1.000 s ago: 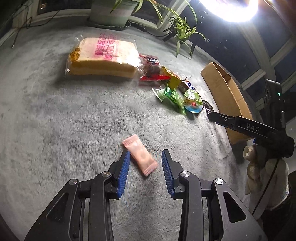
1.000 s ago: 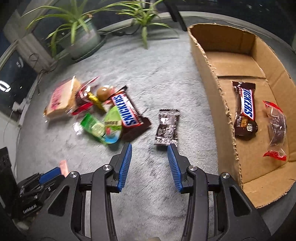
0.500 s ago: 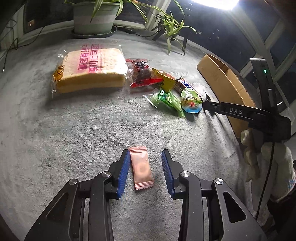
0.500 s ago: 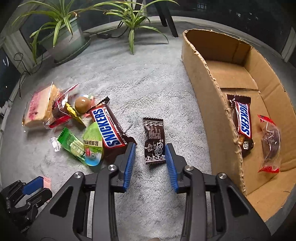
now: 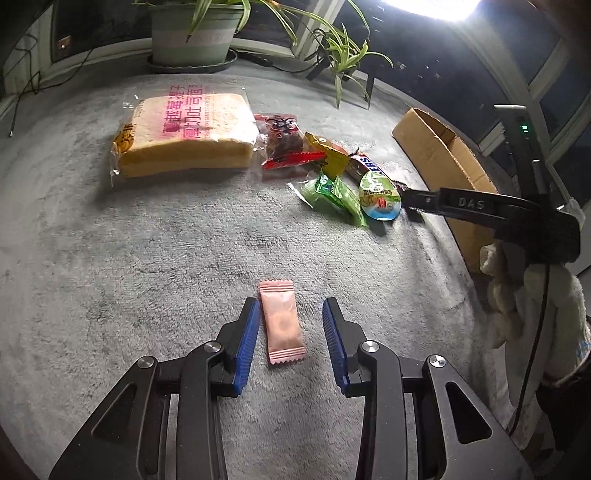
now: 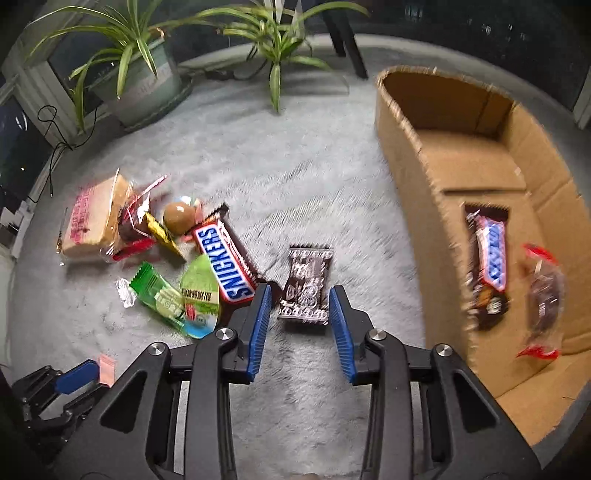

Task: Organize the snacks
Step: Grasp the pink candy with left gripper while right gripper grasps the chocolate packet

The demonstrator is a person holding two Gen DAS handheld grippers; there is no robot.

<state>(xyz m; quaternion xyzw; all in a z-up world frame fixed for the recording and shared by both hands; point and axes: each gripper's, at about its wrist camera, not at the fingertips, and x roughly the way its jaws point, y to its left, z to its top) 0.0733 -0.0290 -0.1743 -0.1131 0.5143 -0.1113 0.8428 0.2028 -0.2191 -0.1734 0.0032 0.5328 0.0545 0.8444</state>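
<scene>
Two claws are positioned for pickup: left claw (image 5: 290, 341) straddles the pink sachet (image 5: 281, 321), right claw (image 6: 300, 325) straddles the brown wrapper (image 6: 306, 286); both part-open, nothing gripped. Closure is required next.

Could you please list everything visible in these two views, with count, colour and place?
bread loaf: one, tan, far left of carpet
snack pile: mixed wrappers, beside the loaf
Snickers bars: two, brown; one in pile, one in box
pink packet: one, between left pads
dark packet: one, brown, between right pads
red-ended bag: one, in box
cardboard box: one, brown, right
potted plants: two, green, back
carpet: grey
left hand-held gripper: open
right hand-held gripper: open
gloved hand: white
</scene>
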